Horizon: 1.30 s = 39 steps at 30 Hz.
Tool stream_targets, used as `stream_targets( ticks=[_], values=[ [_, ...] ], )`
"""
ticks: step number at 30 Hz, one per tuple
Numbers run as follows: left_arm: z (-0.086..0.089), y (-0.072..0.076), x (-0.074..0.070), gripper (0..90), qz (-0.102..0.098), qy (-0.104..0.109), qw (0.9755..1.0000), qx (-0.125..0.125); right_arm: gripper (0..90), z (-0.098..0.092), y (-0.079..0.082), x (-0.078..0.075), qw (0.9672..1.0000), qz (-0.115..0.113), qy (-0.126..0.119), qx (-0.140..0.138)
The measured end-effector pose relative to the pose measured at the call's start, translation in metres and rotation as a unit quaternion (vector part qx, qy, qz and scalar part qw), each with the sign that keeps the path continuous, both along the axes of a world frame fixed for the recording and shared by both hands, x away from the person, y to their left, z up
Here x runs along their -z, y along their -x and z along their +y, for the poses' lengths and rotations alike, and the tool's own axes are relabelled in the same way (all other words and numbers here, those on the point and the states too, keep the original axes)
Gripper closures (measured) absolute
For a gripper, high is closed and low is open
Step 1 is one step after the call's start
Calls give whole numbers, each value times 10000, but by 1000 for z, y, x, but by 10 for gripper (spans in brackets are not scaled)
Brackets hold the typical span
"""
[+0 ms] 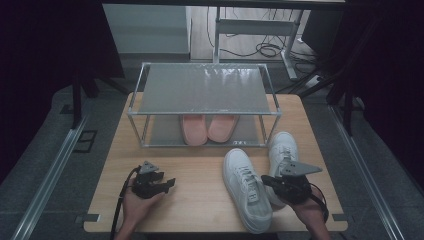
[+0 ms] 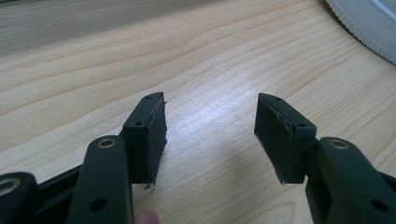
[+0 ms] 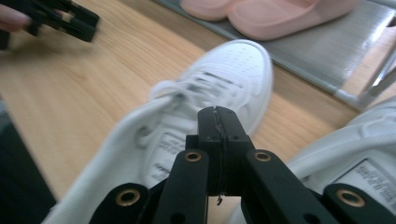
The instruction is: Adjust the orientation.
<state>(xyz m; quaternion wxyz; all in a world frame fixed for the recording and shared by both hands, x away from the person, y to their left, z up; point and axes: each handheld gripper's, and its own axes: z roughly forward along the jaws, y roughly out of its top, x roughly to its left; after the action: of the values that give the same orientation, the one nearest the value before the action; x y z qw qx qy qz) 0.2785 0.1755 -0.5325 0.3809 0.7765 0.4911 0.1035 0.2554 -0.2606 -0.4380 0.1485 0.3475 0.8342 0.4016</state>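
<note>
Right gripper [image 3: 217, 140] fingers closed together, empty, above left sneaker [image 1: 246, 187] on tabletop [image 1: 200, 185] before rack [image 1: 202, 107]; left gripper [image 2: 210, 135] fingers wide, empty. Recommend opening wide first, then gripping the collar firmly

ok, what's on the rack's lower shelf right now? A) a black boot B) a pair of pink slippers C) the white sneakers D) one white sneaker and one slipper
B: the pink slippers sit side by side on the lower shelf of the rack, while both white sneakers are out on the table in front of it.
</note>
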Motion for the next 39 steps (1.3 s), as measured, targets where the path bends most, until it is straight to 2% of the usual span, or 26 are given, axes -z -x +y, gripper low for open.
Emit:
stream_targets(
  ticks=[5,10,21,26,31,36,39],
  values=[
    [1,0,-1,442,-8,9,10000,-10,900,4,-15,2,9996,163,208,66],
    [2,1,-2,442,-27,36,10000,-16,900,10,-22,9,9984,339,445,77],
    [1,1,-2,443,-18,39,10000,0,900,20,-25,10,9962,378,781,19],
    [1,1,-2,444,-25,48,10000,-5,900,26,-23,11,9958,379,832,11],
    [1,1,-2,444,-25,53,10000,-6,900,23,-25,10,9953,411,867,117],
    [2,1,-3,445,-38,50,10000,-10,900,29,-25,10,9919,374,1206,162],
    [2,1,-3,446,-36,49,10000,-7,900,30,-25,11,9907,422,1277,193]
  ],
)
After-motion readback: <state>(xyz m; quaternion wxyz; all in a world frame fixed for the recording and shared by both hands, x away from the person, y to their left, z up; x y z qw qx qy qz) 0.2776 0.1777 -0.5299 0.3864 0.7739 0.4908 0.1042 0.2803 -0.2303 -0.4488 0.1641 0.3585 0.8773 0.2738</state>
